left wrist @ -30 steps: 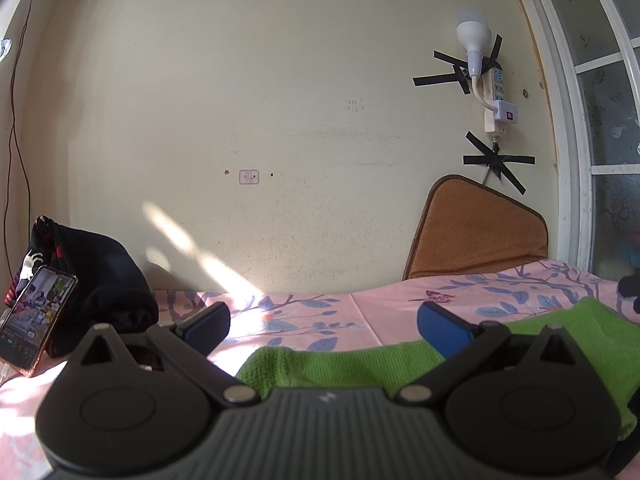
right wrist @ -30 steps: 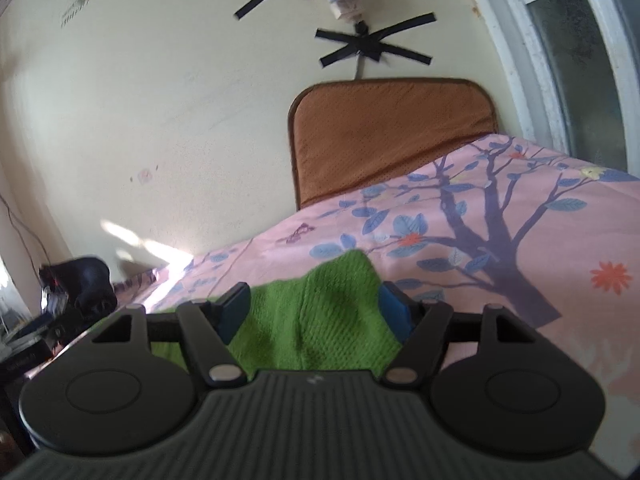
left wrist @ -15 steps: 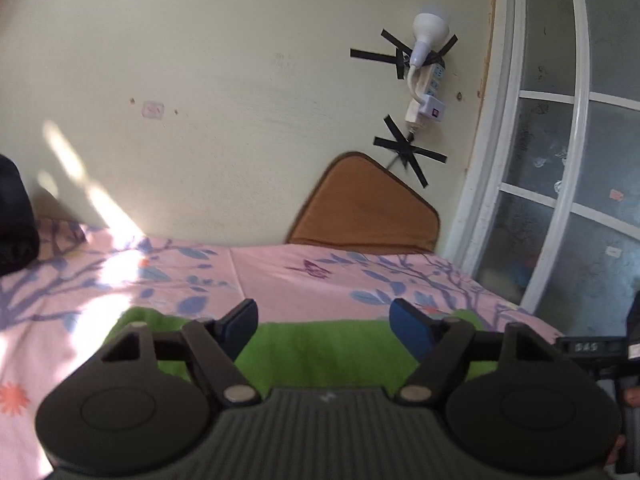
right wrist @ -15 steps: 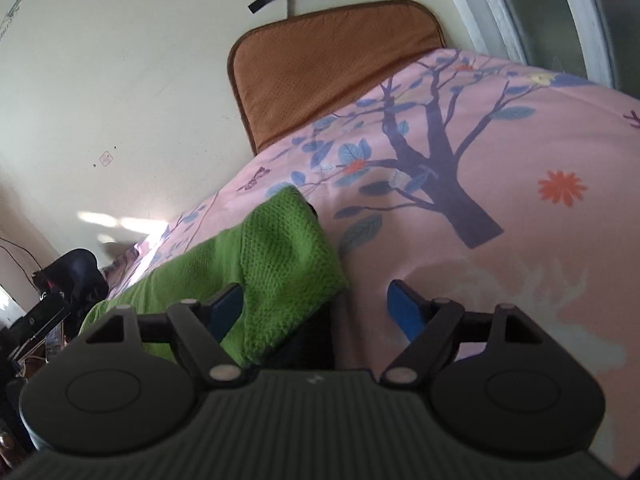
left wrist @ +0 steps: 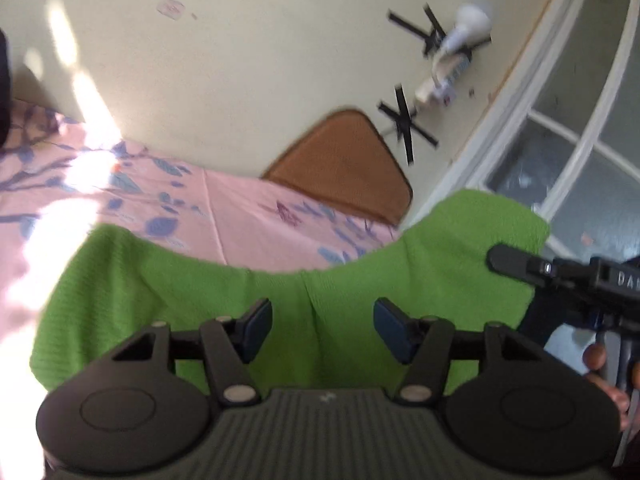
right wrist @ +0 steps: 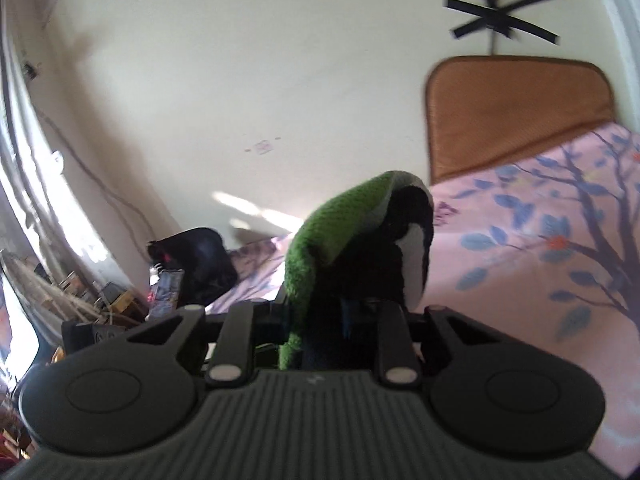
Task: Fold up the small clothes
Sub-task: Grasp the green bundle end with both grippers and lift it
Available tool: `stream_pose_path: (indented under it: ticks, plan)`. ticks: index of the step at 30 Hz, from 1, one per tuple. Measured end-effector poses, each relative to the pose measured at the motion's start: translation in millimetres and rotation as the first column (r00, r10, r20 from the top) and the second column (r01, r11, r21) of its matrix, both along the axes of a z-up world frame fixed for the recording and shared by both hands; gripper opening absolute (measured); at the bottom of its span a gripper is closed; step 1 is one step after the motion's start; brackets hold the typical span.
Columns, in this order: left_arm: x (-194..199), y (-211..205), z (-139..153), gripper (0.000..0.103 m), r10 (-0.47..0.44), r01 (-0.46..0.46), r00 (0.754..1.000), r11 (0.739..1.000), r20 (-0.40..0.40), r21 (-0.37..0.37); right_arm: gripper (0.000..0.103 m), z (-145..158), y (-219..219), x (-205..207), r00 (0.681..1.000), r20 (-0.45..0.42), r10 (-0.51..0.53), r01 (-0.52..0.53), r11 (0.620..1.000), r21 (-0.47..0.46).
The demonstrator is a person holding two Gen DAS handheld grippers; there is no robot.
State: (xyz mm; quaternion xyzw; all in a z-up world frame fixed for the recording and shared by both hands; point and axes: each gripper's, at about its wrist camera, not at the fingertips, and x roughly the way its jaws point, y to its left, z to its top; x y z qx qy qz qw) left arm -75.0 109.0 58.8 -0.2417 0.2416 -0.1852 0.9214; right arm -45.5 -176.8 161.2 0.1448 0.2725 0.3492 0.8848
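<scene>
The right gripper (right wrist: 316, 320) has just pinched the green cloth's (left wrist: 248, 288) raised right end; its length runs leftward under the left gripper (left wrist: 323, 326) (spread, closing, nothing gripped).

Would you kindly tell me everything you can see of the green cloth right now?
The green cloth is a small, bright green piece with a coarse, knitted-looking weave and a darker underside. It lies partly on the pink flowered bedsheet. The right tool, whose jaws have just been closing, is shut on one end and holds it raised, so the fabric arches over it. The left tool has its jaws apart over the middle of the cloth, where a crease runs, and they have also just been closing.
</scene>
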Motion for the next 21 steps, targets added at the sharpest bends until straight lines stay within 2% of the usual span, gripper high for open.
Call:
stream_pose_path:
  ticks: [3, 5, 8, 10, 11, 13, 14, 15, 16, 18, 21]
  plan:
    - [-23.6, 55.1, 15.5, 0.064, 0.158, -0.157, 0.987, 0.987, 0.031, -0.040, 0.021, 2.8, 56.1, 7.3, 0.990, 0.008, 0.141, -0.141, 0.989, -0.041]
    - [-40.0, 89.2, 24.0, 0.066, 0.263, -0.262, 0.964, 0.964, 0.034, -0.038, 0.020, -5.4, 96.4, 12.6, 0.974, 0.000, 0.225, -0.225, 0.972, -0.075]
    - [-65.8, 119.0, 30.7, 0.071, 0.367, -0.366, 0.929, 0.930, 0.048, -0.027, 0.020, -36.9, 162.8, 22.6, 0.941, -0.059, 0.333, -0.338, 0.932, -0.134]
    - [-75.5, 132.2, 32.8, 0.075, 0.412, -0.410, 0.910, 0.911, 0.042, -0.039, 0.020, -69.0, 200.1, 29.4, 0.925, -0.132, 0.357, -0.378, 0.903, -0.202]
    - [-78.4, 136.1, 32.6, 0.076, 0.422, -0.420, 0.906, 0.906, 0.034, -0.046, 0.020, -85.9, 209.6, 34.0, 0.914, -0.180, 0.362, -0.395, 0.896, -0.203]
    - [-79.9, 138.7, 32.5, 0.077, 0.424, -0.423, 0.905, 0.905, 0.025, -0.045, 0.023, -89.0, 203.7, 34.2, 0.903, -0.194, 0.384, -0.411, 0.903, -0.127]
    - [-78.5, 136.1, 33.6, 0.077, 0.419, -0.418, 0.908, 0.908, 0.031, -0.032, 0.030, -83.5, 198.4, 34.5, 0.893, -0.205, 0.401, -0.427, 0.899, -0.098]
    - [-77.0, 133.1, 33.9, 0.080, 0.413, -0.413, 0.910, 0.911, 0.040, -0.019, 0.045, -75.7, 188.8, 33.2, 0.876, -0.201, 0.438, -0.455, 0.890, -0.043]
    - [-73.4, 129.5, 34.0, 0.081, 0.406, -0.406, 0.913, 0.914, 0.046, -0.008, 0.050, -67.0, 178.3, 29.3, 0.876, -0.173, 0.450, -0.458, 0.889, -0.005]
    - [-63.3, 121.0, 33.5, 0.081, 0.379, -0.380, 0.924, 0.925, 0.051, -0.003, 0.052, -50.8, 155.6, 23.3, 0.899, -0.104, 0.425, -0.427, 0.904, 0.002]
    - [-46.0, 106.8, 26.4, 0.082, 0.335, -0.335, 0.941, 0.942, 0.042, -0.014, 0.052, -27.6, 123.2, 25.3, 0.951, -0.018, 0.307, -0.307, 0.952, 0.011]
